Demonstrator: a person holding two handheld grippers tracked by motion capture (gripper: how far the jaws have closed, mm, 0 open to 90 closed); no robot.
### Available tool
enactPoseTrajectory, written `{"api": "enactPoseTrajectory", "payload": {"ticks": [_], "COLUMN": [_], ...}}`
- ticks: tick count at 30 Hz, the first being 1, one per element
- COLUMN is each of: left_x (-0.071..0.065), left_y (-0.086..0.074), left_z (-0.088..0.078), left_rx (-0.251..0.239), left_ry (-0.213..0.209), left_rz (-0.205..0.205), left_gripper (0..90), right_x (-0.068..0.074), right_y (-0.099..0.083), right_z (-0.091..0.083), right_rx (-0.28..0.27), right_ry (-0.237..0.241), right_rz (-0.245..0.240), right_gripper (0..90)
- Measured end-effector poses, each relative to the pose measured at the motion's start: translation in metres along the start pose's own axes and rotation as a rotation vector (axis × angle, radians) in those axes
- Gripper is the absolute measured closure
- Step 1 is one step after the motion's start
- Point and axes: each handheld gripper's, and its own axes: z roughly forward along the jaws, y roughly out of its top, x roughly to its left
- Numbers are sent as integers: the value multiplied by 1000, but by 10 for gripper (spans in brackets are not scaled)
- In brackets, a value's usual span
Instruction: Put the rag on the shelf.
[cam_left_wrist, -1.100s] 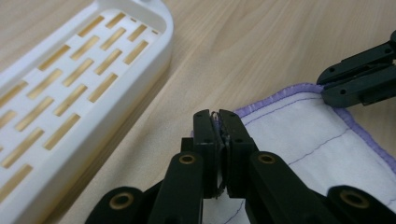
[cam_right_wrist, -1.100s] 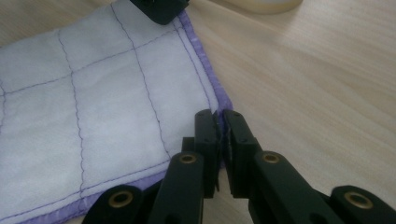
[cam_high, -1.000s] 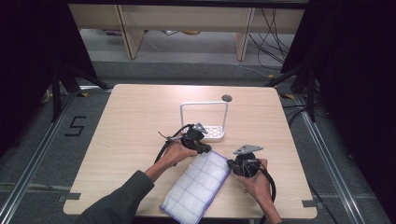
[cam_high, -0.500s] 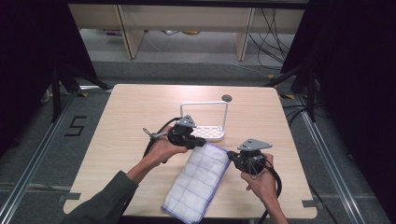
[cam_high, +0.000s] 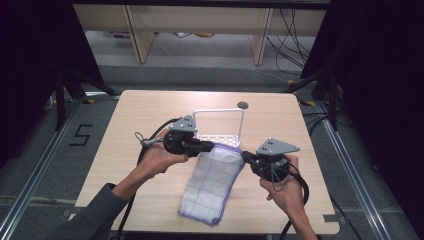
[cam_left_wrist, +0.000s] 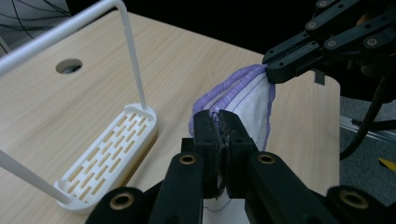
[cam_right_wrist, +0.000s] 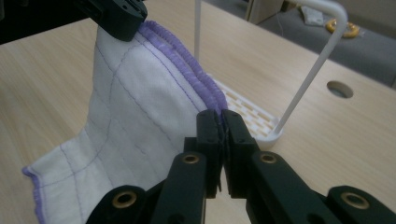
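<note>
A white cloth (cam_high: 212, 180) with purple checks and a purple hem hangs between my two grippers above the wooden table (cam_high: 125, 125). Its far edge is lifted; its near end rests on the table. My left gripper (cam_high: 212, 146) is shut on the cloth's far left corner (cam_left_wrist: 219, 112). My right gripper (cam_high: 245, 156) is shut on the far right corner (cam_right_wrist: 212, 105). A white wire rack (cam_high: 220, 135) with a slotted base (cam_left_wrist: 109, 156) and a tall arched bar (cam_right_wrist: 317, 60) stands just behind the cloth's lifted edge.
A round cable hole (cam_high: 243, 105) is in the table behind the rack. Black cables (cam_high: 150, 140) trail from both grippers. Shelving and floor cables lie beyond the table's far edge; dark curtains flank both sides.
Both grippers have risen with the cloth's far edge, which was lying flat a second ago. The left hand also moved away from the rack, toward the left.
</note>
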Motion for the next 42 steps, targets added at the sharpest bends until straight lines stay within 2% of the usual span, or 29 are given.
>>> {"api": "enactPoseTrajectory", "payload": {"ticks": [2,3,5,10,14,16,17,19,20,22,24,26,32,33,34,35,42], "left_x": [-4,-5,-8,-4,3,7,9,13,16,20,24,27,37,39,40,42,52], "left_y": [7,10,17,32,41,45,47,52,55,60,65,69,80,81,82,84,94], "left_z": [-7,-10,-17,-28,-31,-32,-32,-34,-35,-37,-39,-40,-40,-40,-40,-40,-41], "left_rx": [-15,-21,-25,-40,-50,-51,-54,-70,-65,-86,-95,-97,-105,-104,-105,-107,-124], "left_ry": [14,9,20,50,69,79,77,78,82,90,97,109,142,142,147,152,184], "left_rz": [18,25,41,48,30,23,19,3,0,-13,-17,-20,-26,-30,-36,-41,-49], "left_gripper": [861,861,859,859,859,859,859,859,859,859,859,859,859,859,859,859,859], "right_x": [3,3,2,-5,-12,-14,-18,-20,-23,-25,-29,-32,-41,-42,-44,-45,-53], "right_y": [8,12,21,46,64,71,75,83,86,93,100,108,124,126,129,131,146], "right_z": [-8,-10,-15,-21,-21,-19,-17,-16,-15,-15,-15,-14,-5,-4,-2,-1,3], "right_rx": [-1,-22,-28,-54,-71,-56,-67,-70,-76,-74,-92,-92,-105,-98,-111,-103,-126], "right_ry": [-3,-12,-19,-21,-31,-24,-38,-45,-48,-31,-51,-56,-74,-62,-82,-71,-85], "right_rz": [-6,-37,-63,-52,-68,-27,-52,-41,-55,-28,-49,-46,-44,-32,-38,-32,-26], "right_gripper": [873,873,873,873,874,874,874,874,874,874,874,874,874,874,874,874,874]}}
